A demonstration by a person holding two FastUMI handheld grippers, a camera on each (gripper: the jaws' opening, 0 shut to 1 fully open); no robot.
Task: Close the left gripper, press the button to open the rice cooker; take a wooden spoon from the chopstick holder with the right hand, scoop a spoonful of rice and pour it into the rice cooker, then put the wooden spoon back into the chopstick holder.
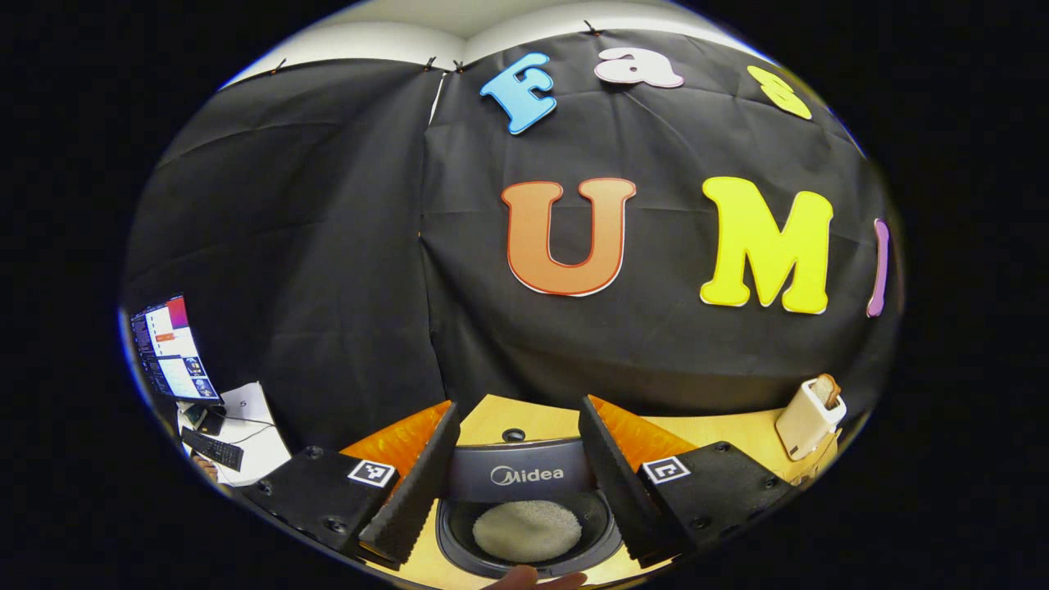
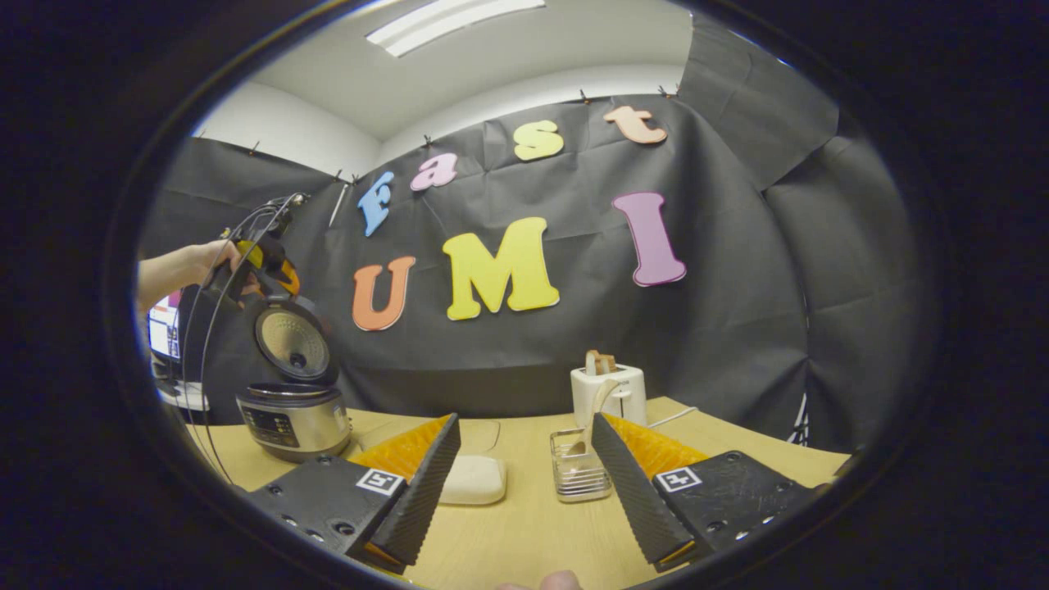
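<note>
The rice cooker stands at the table's left with its lid swung up. A hand holds my left gripper above that lid. From the left gripper view I look down into the pot, where white rice lies; my left gripper is open over it, in front of the raised lid. My right gripper is open low over the table with nothing between its fingers. Just ahead of it a wooden spoon leans in the chopstick holder.
A white rounded container lies on the wooden table left of the holder. A white toaster with bread stands behind the holder and shows again as the toaster. A monitor and keyboard sit far left.
</note>
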